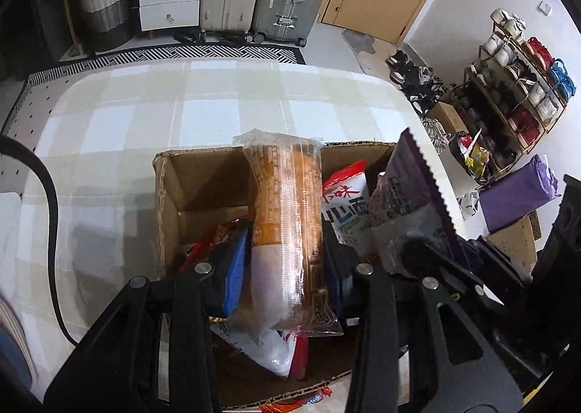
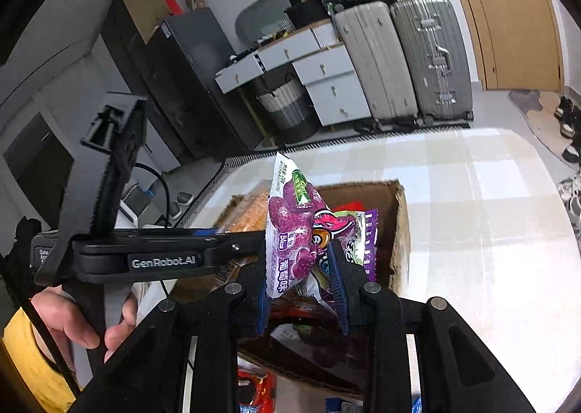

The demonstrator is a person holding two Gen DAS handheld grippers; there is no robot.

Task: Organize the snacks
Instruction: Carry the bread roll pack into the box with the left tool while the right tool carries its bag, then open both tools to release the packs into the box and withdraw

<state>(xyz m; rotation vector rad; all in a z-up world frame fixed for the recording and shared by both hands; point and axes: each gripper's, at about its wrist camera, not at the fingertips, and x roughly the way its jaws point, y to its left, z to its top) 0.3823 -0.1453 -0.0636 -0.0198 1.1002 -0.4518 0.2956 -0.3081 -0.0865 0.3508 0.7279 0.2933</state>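
Snacks over the box (image 1: 170,195): our left hand-held gripper (image 1: 287,267) clamps a stiff, slick cracker sleeve (image 1: 287,217) mid-length; our right hand-held gripper (image 2: 301,289) pinches a soft, light grape pouch (image 2: 290,231) low down.

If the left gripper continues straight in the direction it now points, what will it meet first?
Probably the snacks already lying in the cardboard box. The left gripper, shut on an orange biscuit pack, points down into the box, so the pack would touch first, perhaps the white and red bag. Depth is unclear.
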